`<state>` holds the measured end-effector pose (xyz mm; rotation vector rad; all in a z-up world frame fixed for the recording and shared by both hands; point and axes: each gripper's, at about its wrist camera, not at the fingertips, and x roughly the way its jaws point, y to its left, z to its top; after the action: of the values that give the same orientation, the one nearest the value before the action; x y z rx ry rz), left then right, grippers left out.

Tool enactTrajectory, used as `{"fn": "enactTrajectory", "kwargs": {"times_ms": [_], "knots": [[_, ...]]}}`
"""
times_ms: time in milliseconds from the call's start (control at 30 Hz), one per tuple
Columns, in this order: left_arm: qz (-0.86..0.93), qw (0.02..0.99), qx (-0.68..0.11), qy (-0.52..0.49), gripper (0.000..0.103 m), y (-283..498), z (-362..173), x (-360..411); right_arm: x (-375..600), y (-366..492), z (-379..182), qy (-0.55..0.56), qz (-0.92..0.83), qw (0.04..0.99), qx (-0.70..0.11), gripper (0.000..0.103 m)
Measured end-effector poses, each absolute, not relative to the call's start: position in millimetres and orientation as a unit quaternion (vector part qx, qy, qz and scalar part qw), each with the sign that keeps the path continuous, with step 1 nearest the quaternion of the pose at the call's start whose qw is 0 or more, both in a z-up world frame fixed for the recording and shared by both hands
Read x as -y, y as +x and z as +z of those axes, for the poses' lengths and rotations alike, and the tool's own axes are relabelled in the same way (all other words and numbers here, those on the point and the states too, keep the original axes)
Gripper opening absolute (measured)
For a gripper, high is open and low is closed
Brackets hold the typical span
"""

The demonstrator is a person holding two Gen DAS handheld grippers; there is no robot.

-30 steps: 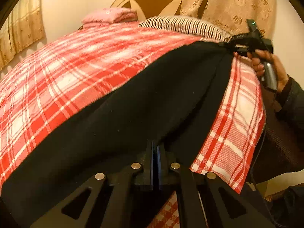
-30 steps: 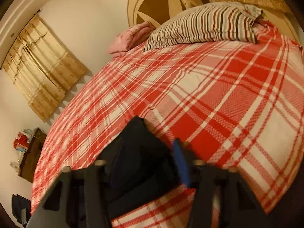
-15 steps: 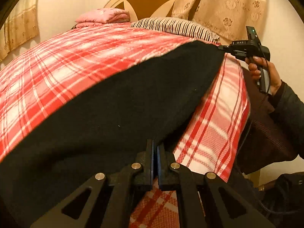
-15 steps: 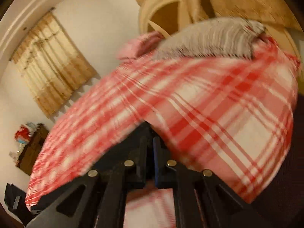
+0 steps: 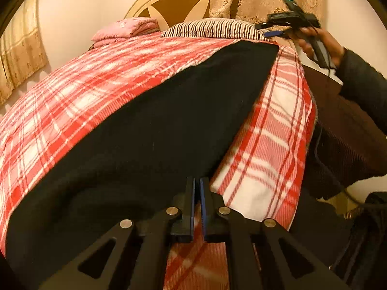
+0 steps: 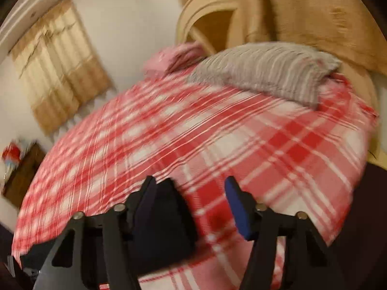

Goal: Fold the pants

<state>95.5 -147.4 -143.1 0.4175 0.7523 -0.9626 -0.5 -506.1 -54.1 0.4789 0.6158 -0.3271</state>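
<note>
Black pants [image 5: 150,130] lie spread flat in a long band across a red-and-white plaid bedspread [image 5: 79,91], running from the near edge toward a striped pillow [image 5: 212,27] at the headboard, likely laid out straight so they can be folded. The left gripper [image 5: 197,193] is pressed closed at the pants' near edge, apparently pinching the hem to keep the cloth taut, though the dark fabric hides the contact. The right gripper [image 6: 191,193] has just been opening; its jaws stand apart above the far corner of the pants, gripping nothing, having let go.
</note>
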Motion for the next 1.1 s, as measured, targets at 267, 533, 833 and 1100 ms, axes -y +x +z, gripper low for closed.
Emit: {"fn": "enactTrajectory", "kwargs": {"times_ms": [267,533,833,1100], "knots": [[-0.441,0.805,-0.35,0.187,0.005,92,-141,133,499,70,-103,0.236,-0.105,0.871,-0.417,0.009],[-0.436,0.807,-0.362,0.165,0.005,93,-149,126,491,67,-85,0.202,-0.147,0.894,-0.372,0.007],[-0.405,0.838,-0.341,0.134,0.005,88,-124,91,493,57,-83,0.171,-0.209,0.89,-0.368,0.073],[-0.336,0.868,-0.353,0.093,0.005,108,-125,46,388,53,-53,0.155,-0.026,0.924,-0.348,0.073]]}}
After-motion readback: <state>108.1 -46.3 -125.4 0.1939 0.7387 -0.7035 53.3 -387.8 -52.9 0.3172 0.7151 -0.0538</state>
